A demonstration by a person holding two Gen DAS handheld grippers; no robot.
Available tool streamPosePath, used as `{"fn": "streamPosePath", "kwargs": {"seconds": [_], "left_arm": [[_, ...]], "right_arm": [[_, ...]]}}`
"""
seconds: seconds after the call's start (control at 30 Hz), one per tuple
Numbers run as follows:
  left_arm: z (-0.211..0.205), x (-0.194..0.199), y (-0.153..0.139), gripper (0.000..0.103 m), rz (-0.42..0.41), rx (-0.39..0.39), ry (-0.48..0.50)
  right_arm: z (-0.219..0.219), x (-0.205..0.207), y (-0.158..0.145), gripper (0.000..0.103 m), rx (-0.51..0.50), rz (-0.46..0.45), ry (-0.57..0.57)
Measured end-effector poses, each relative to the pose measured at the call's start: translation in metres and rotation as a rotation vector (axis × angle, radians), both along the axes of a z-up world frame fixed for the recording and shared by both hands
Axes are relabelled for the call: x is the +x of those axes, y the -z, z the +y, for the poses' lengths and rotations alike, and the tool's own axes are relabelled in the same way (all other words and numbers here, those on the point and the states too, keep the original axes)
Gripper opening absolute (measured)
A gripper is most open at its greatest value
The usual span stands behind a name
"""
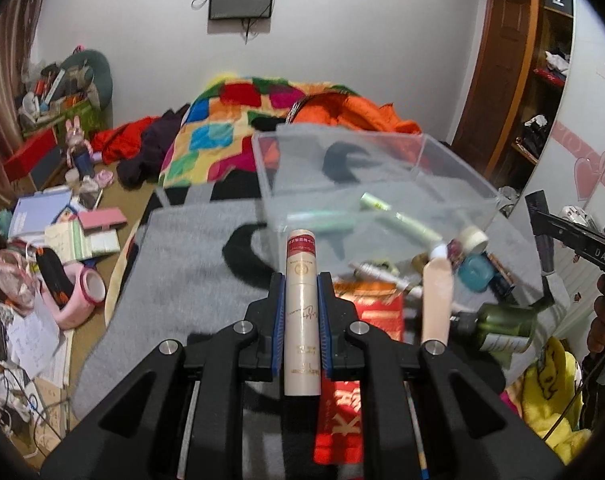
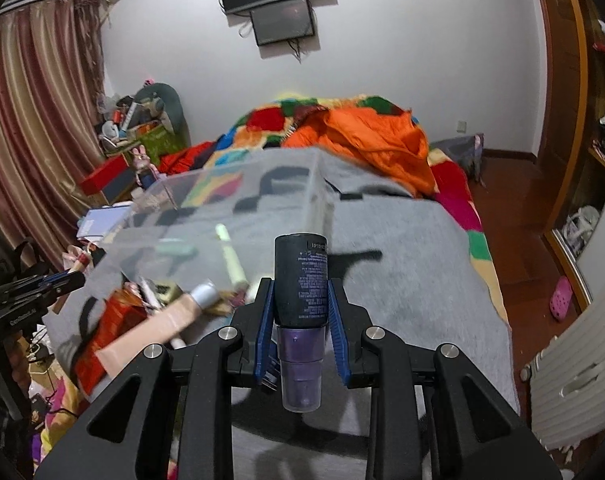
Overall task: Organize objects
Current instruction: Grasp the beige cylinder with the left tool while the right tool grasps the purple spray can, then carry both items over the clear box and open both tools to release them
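Note:
My left gripper [image 1: 301, 280] is shut on a cream tube with a red band [image 1: 301, 312], held above the grey blanket [image 1: 190, 264] just in front of a clear plastic box [image 1: 366, 184]. The box holds pale green tubes [image 1: 406, 226]. My right gripper [image 2: 300, 292] is shut on a dark bottle with a purple cap [image 2: 301, 280], held above the blanket right of the box [image 2: 238, 208]. A pile of cosmetics lies beside the box: a peach tube [image 1: 436, 300], a green bottle [image 1: 502, 326], a teal jar [image 1: 476, 272], a red packet [image 1: 378, 312].
A colourful quilt [image 1: 222, 132] and orange jacket [image 2: 378, 140] lie behind the box. The floor on the left is littered with books, slippers [image 1: 74, 292] and boxes. A wooden wardrobe [image 1: 514, 80] stands right. The right gripper tool [image 1: 574, 240] shows at the left view's right edge.

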State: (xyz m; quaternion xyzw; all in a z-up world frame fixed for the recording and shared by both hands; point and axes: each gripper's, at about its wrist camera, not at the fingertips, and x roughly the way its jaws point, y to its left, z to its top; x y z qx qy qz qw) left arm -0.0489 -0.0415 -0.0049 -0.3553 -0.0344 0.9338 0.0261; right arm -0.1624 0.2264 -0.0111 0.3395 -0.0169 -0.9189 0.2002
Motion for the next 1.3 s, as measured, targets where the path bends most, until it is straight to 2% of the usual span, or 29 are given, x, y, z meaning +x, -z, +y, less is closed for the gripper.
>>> {"fn": "streamPosePath", "kwargs": {"seconds": [0.3, 0.7, 0.97, 1.3], "left_arm": [[0.012, -0.013, -0.017, 0.014, 0.051, 0.058, 0.026], [0.027, -0.039, -0.043, 0.014, 0.097, 0.036, 0.057], [0.031, -0.06, -0.047, 0.014, 0.097, 0.02, 0.068], [0.03, -0.097, -0.033, 0.014, 0.036, 0.011, 0.041]], "right_arm": [[-0.014, 0.0, -0.021, 0.023, -0.049, 0.051, -0.042], [-0.042, -0.025, -0.026, 0.023, -0.039, 0.053, -0.079], [-0.053, -0.047, -0.027, 0.023, -0.02, 0.052, -0.084], [-0.066, -0.077, -0.012, 0.023, 0.001, 0.001, -0.086]]}}
